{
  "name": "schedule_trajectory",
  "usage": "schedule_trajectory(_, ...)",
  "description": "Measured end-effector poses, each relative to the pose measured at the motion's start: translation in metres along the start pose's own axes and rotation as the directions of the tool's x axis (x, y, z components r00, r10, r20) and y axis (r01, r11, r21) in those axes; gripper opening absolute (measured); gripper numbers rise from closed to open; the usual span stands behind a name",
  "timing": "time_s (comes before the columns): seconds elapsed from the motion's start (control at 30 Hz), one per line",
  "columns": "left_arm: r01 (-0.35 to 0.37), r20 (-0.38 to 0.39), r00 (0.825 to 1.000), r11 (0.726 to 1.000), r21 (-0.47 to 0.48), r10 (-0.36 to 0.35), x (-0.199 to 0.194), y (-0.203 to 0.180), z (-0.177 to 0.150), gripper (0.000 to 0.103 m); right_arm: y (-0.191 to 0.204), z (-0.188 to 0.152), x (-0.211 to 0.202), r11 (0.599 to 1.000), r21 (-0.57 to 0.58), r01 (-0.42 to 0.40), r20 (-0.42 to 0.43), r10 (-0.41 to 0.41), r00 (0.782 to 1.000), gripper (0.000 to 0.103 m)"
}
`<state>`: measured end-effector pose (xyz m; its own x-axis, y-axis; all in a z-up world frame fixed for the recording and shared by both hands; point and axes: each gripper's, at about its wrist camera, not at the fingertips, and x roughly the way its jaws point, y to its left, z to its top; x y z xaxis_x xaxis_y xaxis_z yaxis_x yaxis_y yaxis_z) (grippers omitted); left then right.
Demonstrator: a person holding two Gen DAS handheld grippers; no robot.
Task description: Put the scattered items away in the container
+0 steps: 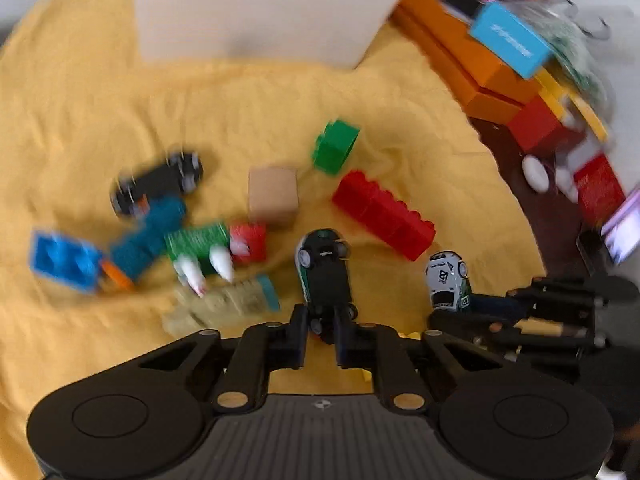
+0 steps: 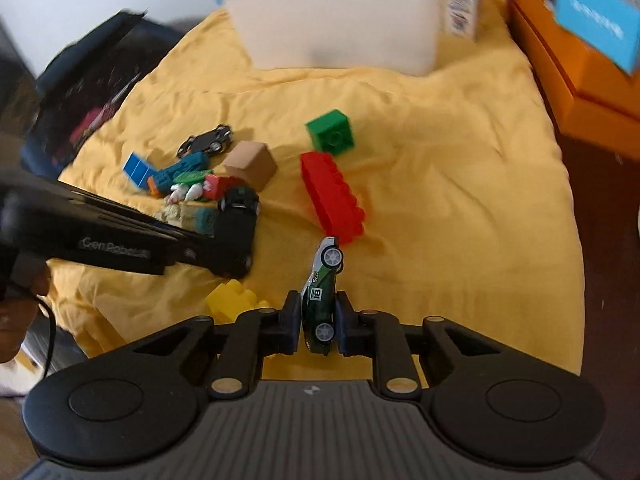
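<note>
Both grippers were clamped on toy cars: my left gripper held the dark car by its tail end, belly up, and my right gripper pinched the white-and-green car on its side, nose pointing away, wheels facing right. Each car stuck out well past the fingers, so only the rear part sat between the pads. Just beside my right hand's tool a yellow brick lay on the yellow cloth. Further out were the long red brick, the green brick and the tan cube, and to the left a blurred heap of blue, teal and green pieces with another black car behind it. The white bin stood at the far edge of the cloth, well apart from both cars, so both loads were yet to be carried across. I judged the risks as these: the narrow grips on smooth, rounded car bodies could let a car pivot or slip out if I swung fast; the two tools sat close together, so moving both to the bin at once might knock them against each other; and releasing short of the rim would drop a car onto the cloth, where it could roll toward the orange boxes at the right.
</note>
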<state>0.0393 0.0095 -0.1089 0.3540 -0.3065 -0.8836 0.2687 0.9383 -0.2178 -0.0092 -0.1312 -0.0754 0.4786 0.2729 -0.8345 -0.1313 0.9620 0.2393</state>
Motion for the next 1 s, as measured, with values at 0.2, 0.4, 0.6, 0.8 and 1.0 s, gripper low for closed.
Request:
schedule_trajectory(0.2,-0.265,0.079,0.964,0.889,0.373,0.255,-0.02,-0.025,-0.004,0.015,0.0,0.002,-0.001,0.994,0.072,-0.078,0.028,0.076,0.997,0.02)
schedule_trajectory(0.4,-0.27,0.093,0.96,0.798,0.539,0.263,0.002,-0.059,-0.018,0.027,-0.016,0.0,0.017,0.977,0.192,-0.097,0.007,0.097,0.995,0.027)
schedule_trajectory(0.6,-0.081,0.082,0.995,0.923,0.377,0.054,-0.023,-0.045,-0.018,0.03,-0.023,-0.005,-0.01,0.987,0.157,0.031,0.072,-0.043,0.996,0.042)
schedule_trajectory(0.8,-0.036,0.116,0.993,0.978,0.206,0.012,-0.031,-0.016,0.003,0.03,-0.01,-0.006,-0.019,0.993,0.101,0.063,0.098,-0.073,0.993,0.042)
schedule_trajectory(1.0,0.002,0.036,0.999,0.99,0.138,-0.007,-0.009,-0.003,0.009,0.03,0.002,-0.006,-0.013,0.995,0.082,0.056,0.094,-0.064,0.994,0.043)
